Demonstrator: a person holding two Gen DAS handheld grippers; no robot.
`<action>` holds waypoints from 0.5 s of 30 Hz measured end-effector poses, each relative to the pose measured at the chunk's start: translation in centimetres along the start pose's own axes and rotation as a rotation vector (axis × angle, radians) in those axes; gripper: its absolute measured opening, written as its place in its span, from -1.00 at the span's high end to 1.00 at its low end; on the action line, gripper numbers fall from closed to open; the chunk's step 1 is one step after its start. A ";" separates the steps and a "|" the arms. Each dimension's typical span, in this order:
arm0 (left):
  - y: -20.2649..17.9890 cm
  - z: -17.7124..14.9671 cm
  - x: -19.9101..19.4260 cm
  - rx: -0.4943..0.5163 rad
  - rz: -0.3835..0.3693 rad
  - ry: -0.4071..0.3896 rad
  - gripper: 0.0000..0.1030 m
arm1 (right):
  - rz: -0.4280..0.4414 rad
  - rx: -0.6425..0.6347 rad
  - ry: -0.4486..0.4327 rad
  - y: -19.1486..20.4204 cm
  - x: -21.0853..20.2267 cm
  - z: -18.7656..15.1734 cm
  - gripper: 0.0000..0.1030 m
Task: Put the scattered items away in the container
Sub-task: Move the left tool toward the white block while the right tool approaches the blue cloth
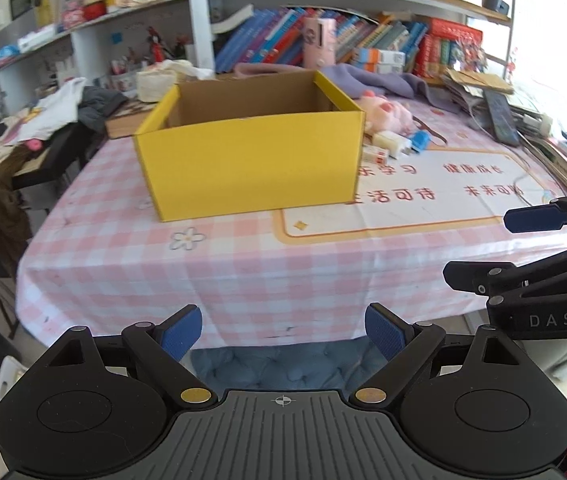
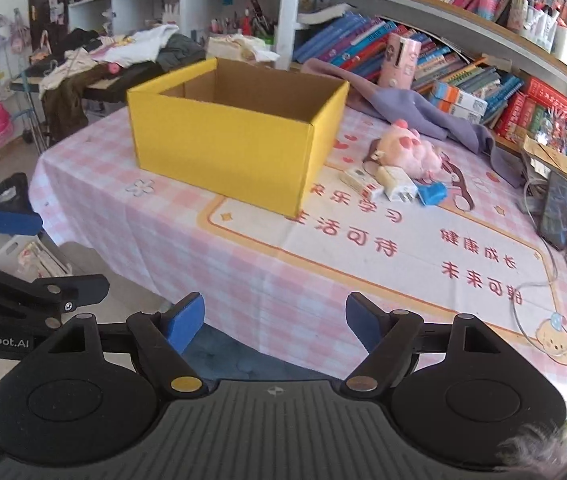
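An open yellow cardboard box [image 1: 249, 164] [image 2: 219, 140] stands on the pink checked tablecloth; what its inside holds is not visible. To its right lie a pink plush toy [image 2: 409, 150] [image 1: 387, 114], a white charger plug [image 2: 397, 186] [image 1: 393, 144], a small white box with red print [image 2: 359, 182] [image 1: 375, 155] and a blue item [image 2: 431, 194] [image 1: 421, 141]. My left gripper [image 1: 283, 334] hangs open over the table's near edge, nothing between its blue pads. My right gripper [image 2: 275, 322] is also open and empty, short of the items.
A purple cloth [image 2: 415, 108] lies behind the plush. A dark phone [image 2: 557, 214] with a white cable, papers and books crowd the right edge. Bookshelves [image 2: 463, 20] line the back; clothes are piled on a side table [image 2: 95, 60] at left. A blue chair cushion [image 1: 279, 364] sits below.
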State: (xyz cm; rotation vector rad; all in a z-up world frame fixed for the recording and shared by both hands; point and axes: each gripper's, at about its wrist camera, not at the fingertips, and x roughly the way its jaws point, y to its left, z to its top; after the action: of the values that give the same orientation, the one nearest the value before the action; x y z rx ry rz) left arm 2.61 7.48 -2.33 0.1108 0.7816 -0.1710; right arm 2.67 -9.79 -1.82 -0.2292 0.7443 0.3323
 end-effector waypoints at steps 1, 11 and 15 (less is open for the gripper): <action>-0.3 0.2 0.2 0.005 -0.008 0.002 -0.76 | -0.010 0.006 0.004 -0.4 0.1 0.0 -0.51; -3.9 2.3 2.5 0.090 -0.099 0.005 -0.76 | -0.088 0.088 0.039 -4.7 0.7 -0.3 -0.54; -5.2 3.0 3.5 0.117 -0.133 0.011 -0.76 | -0.108 0.111 0.057 -6.1 1.1 -0.5 -0.54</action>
State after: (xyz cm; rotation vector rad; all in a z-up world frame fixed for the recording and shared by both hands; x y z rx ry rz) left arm 6.06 1.50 -2.89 0.1708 0.7898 -0.3427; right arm 5.40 -15.29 -2.41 -0.1734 0.8008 0.1814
